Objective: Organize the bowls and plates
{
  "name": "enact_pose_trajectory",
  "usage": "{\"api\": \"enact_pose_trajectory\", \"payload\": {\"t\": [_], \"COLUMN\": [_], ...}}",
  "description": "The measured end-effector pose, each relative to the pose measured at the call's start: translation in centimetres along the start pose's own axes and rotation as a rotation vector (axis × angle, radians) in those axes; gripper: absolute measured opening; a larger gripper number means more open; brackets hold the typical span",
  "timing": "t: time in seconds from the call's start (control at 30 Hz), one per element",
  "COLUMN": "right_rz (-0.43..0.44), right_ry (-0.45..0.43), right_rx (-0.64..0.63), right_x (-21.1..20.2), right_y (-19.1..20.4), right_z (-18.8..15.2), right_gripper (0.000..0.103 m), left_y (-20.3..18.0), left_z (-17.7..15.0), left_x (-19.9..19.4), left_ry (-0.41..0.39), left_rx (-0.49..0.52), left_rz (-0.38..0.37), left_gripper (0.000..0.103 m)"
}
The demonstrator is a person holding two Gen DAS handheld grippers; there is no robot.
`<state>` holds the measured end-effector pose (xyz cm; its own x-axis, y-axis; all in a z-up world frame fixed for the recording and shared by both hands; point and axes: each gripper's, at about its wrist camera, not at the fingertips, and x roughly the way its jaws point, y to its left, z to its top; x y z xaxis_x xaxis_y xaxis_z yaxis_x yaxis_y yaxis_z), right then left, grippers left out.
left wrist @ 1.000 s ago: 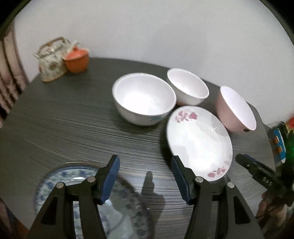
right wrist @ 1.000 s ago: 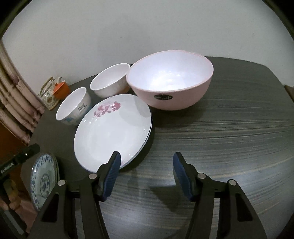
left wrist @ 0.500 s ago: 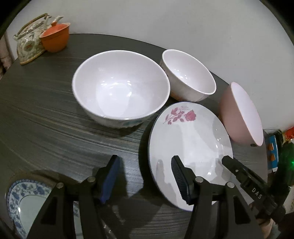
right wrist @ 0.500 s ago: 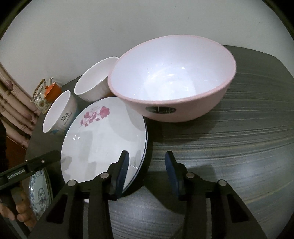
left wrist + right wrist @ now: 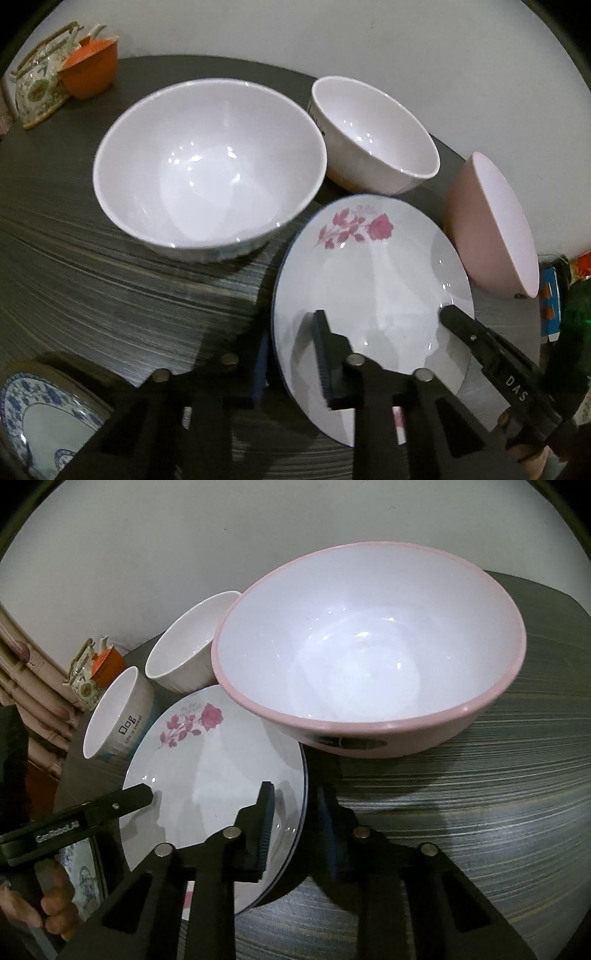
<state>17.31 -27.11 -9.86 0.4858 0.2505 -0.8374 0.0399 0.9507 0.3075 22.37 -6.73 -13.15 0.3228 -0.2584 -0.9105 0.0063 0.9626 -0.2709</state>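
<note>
Plate (image 5: 369, 280) sorting is only beginning: we are closing both grippers' jaws on its opposite rims, left (image 5: 291, 362) and right (image 5: 295, 823), bowls (image 5: 369, 646) still scattered.

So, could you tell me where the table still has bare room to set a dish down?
Bare tabletop lies to the right of the pink bowl in the right wrist view, and between the large white bowl, the blue-patterned plate and the teapot. It is crowded where the bowls ring the rose plate, whose two rims the closing left gripper and right gripper straddle.
</note>
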Motion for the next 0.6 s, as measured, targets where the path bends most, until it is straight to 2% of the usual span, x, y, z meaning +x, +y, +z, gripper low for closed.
{"api": "enact_pose_trajectory", "payload": {"t": [0.13,0.6], "right_rz": [0.021,0.008], "right_ry": [0.007,0.051], "right_rx": [0.014,0.024], "right_x": [0.1,-1.6], "right_y": [-0.2,0.1], "right_z": [-0.1,-2.7], "right_gripper": [0.013,0.013], "left_y": [0.0,-1.0], "left_z": [-0.3,-4.9], "left_x": [-0.3,-1.9], "left_ry": [0.008,0.056], "left_rx": [0.000,0.041], "left_rz": [0.004,0.021], "left_gripper": [0.020,0.020]}}
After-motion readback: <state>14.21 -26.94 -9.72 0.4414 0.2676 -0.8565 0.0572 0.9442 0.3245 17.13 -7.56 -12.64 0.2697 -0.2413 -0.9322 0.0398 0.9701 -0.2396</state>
